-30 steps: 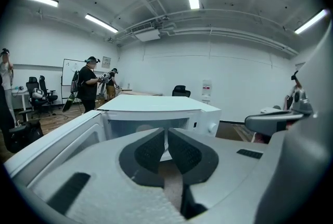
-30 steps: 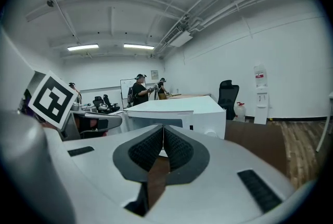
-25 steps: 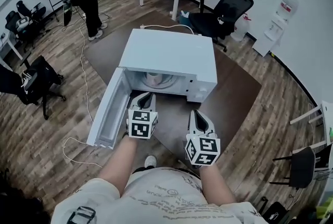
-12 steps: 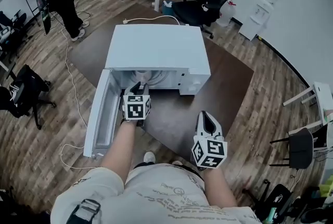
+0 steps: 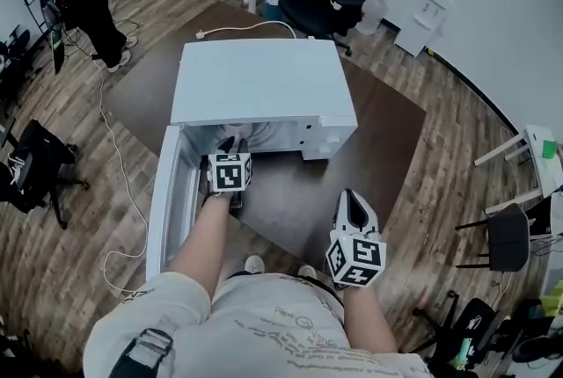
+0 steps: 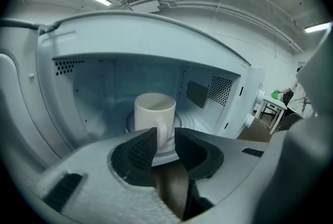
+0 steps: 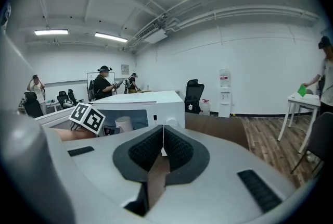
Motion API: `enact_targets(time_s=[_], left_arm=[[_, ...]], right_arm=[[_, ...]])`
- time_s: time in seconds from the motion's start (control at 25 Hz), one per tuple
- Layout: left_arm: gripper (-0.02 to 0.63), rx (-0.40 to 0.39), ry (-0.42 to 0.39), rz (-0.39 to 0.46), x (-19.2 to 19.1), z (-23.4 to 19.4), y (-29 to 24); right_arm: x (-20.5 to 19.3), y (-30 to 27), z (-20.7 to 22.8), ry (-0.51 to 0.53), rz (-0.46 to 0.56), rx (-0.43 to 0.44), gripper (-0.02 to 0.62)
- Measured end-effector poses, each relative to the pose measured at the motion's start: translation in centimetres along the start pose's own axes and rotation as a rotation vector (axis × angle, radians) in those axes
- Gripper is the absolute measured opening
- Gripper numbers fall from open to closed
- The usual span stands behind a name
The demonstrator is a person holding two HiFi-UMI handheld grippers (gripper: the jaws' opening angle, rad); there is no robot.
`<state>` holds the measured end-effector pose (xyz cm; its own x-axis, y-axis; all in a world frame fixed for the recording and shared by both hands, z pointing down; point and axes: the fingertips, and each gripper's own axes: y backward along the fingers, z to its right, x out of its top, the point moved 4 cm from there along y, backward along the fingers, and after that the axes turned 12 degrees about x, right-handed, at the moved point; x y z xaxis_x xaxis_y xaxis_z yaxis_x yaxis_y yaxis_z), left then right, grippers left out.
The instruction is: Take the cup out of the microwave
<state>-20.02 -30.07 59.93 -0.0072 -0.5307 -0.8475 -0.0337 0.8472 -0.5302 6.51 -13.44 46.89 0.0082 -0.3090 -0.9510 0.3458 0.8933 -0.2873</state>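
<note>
The white box-shaped microwave oven [image 5: 264, 82] stands on a dark brown surface [image 5: 290, 200] with its hinged white door [image 5: 171, 200] swung out to the person's left. Inside the cavity, a cream ceramic cup [image 6: 154, 113] with a loop handle [image 6: 162, 132] stands upright on the glass turntable [image 6: 178, 120], roughly in the middle.

The left claw [image 6: 164, 140] is at the mouth of the cavity and points straight in. Its dark ribbed pads stand a narrow gap apart, and nothing is clamped between them. The cup lies dead ahead of it, with its long axis vertical. The handle faces the claw and lines up with the gap. It looks to sit just at or beyond the pad tips, though from this angle I cannot tell which.

The right claw [image 7: 163, 146] hangs well back from the oven on the person's right, pressed closed with nothing in it. The left side is clearly the nearer one.

The next move probably calls for a short straight push, so the pads bracket the handle before they close.
</note>
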Motion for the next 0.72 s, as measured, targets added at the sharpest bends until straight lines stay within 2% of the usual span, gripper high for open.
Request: enact_targets(time_s=[0.32,0.52,0.72], left_arm=[[0.097,-0.073,0.013,-0.029,-0.3,0.4,-2.3],[0.097,-0.116,0.026,-0.004,-0.3,1.4,-2.9],[0.094,-0.194,0.026,0.017,-0.2,2.7,-3.7]], right_arm=[[0.3,-0.6,0.4,0.024,-0.021,-0.042,0.017],[0.3,-0.9,1.1,0.030,-0.039,-0.067,0.017],[0.2,-1.4,1.2,0.047,-0.059,-0.082,0.017]])
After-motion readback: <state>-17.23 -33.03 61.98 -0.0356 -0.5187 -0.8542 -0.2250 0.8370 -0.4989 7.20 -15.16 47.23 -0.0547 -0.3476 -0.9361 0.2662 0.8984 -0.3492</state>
